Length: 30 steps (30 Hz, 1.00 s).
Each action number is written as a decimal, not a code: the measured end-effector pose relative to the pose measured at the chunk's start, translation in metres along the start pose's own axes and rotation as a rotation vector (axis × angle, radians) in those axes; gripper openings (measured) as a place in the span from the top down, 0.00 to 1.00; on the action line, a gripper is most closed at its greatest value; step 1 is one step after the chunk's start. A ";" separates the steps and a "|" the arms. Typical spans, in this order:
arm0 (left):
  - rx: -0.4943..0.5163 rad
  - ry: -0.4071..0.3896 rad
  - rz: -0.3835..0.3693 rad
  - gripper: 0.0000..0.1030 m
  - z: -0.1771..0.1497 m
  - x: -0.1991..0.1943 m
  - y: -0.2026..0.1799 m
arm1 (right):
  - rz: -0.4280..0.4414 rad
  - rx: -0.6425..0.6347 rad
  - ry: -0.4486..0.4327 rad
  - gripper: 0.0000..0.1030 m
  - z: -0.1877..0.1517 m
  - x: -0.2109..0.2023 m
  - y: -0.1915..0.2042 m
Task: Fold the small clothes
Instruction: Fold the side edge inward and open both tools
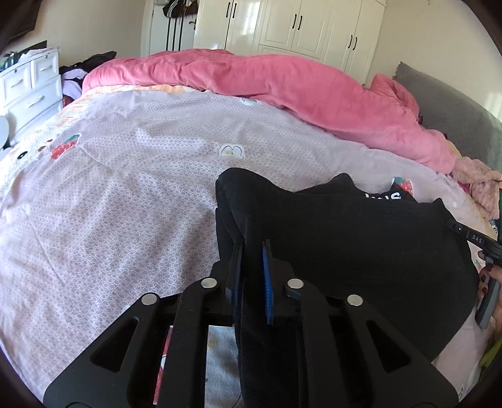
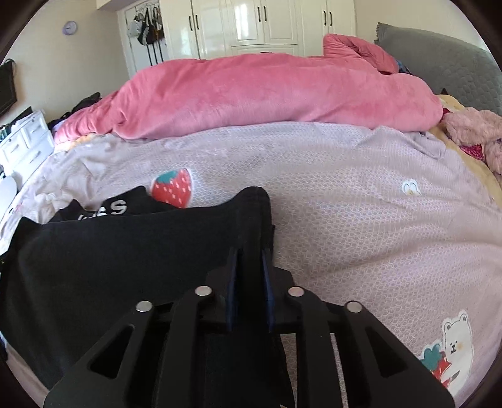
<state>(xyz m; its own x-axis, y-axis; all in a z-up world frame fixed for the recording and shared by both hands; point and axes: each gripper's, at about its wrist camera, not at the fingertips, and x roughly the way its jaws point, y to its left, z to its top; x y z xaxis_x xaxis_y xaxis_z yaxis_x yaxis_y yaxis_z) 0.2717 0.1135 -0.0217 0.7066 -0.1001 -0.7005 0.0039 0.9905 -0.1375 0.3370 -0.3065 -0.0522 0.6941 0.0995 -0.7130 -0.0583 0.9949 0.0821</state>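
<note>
Right now my left tool (image 1: 252,248) is pinching the left edge of a black garment (image 1: 360,238), its blue-faced pads closed on a fold of the cloth that runs up between them. My right tool (image 2: 250,255) is doing the same at the garment's right edge, its pads clamped on a raised ridge of the black fabric (image 2: 125,257).

Between the two tools the garment is spreading across the near part of the bed, mostly flat, with both gripped corners peaking upward. White lettering (image 2: 108,209) is showing on its far part, only partly readable. In the left wrist view my right hand (image 1: 489,282) is coming in at the right border, wrapped around its tool's handle.

Under the garment the lilac bedsheet (image 1: 125,175) is lying wrinkled, printed with a strawberry (image 2: 172,187) just beyond the cloth and a white bear (image 2: 456,342) near the right tool. Farther back a pink comforter (image 2: 266,94) is lying bunched across the bed, with a grey headboard cushion (image 2: 445,59) at the right, a white drawer unit (image 1: 28,84) at the left and white wardrobe doors (image 1: 298,28) against the far wall.
</note>
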 end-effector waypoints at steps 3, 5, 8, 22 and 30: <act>-0.004 0.009 0.007 0.86 -0.001 0.002 0.002 | -0.015 0.001 0.002 0.57 0.000 -0.003 0.000; -0.001 0.008 0.009 0.85 -0.001 0.000 0.001 | -0.015 0.000 -0.001 0.54 0.000 -0.007 0.002; 0.010 0.009 0.010 0.79 -0.001 -0.004 -0.001 | -0.014 -0.006 -0.012 0.51 0.000 -0.013 0.004; 0.008 -0.020 0.010 0.43 0.002 -0.038 -0.006 | 0.105 -0.016 -0.070 0.23 0.003 -0.059 0.034; 0.032 0.029 0.013 0.27 -0.004 -0.036 -0.011 | 0.235 -0.110 -0.021 0.17 -0.024 -0.075 0.097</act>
<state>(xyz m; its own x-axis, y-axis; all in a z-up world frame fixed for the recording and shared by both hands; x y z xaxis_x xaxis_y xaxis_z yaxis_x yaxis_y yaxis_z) 0.2433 0.1061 0.0017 0.6862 -0.0897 -0.7219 0.0181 0.9942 -0.1063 0.2619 -0.2172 -0.0080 0.6668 0.3291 -0.6686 -0.2966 0.9403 0.1670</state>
